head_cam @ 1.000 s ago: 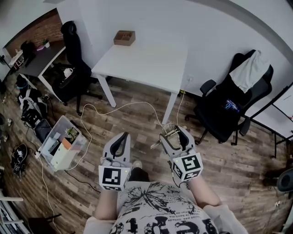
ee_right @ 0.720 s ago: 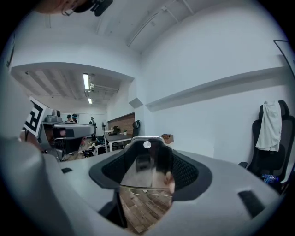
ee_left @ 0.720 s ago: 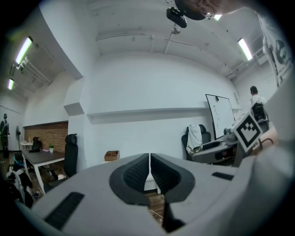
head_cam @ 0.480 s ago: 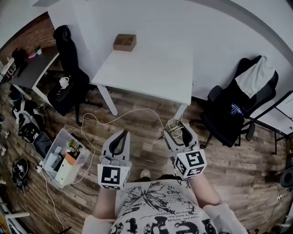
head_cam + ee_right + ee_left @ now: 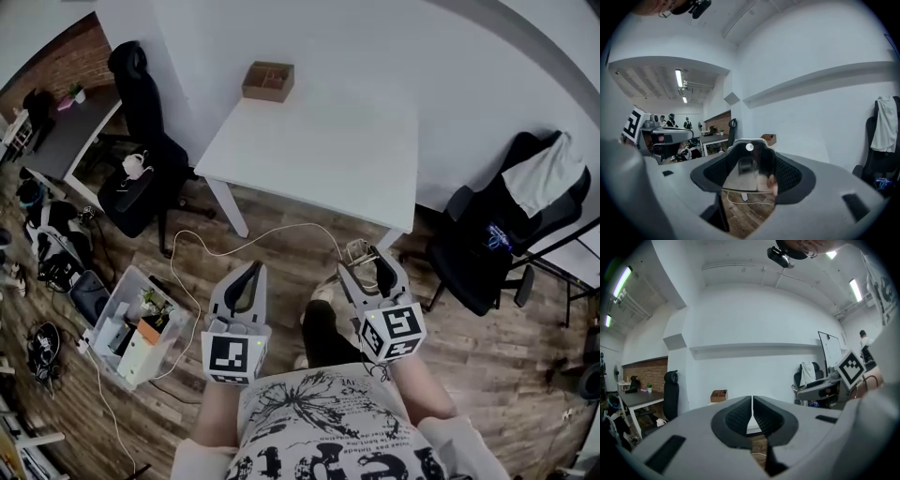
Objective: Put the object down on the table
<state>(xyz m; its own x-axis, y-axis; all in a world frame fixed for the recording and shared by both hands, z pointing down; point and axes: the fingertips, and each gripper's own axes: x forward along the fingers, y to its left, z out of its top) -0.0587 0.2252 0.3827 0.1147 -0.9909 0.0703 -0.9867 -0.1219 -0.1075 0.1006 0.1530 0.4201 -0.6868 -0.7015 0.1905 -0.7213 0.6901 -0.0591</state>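
White desk (image 5: 319, 150) ahead, small wooden box (image 5: 268, 81) at its far corner; my right claw (image 5: 366, 262) pinches a clear, glass-like object (image 5: 747, 164) above the floor, short of the desk's near edge, while my left claw (image 5: 251, 274) is pressed together on nothing. For a clean placement I judge it best to carry the object level over the open middle, lower until its base bears, then spread the jaws.

1. An office workroom, by the look of it; a white table (image 5: 319, 150) stands against the wall, with black swivel chairs (image 5: 473, 258) nearby;
2. a second desk (image 5: 66, 131) by a brick wall (image 5: 56, 56); a whiteboard (image 5: 829, 352); ceiling strip lights (image 5: 855, 289);
3. cables (image 5: 244, 234) trail over the plank floor (image 5: 487, 347).
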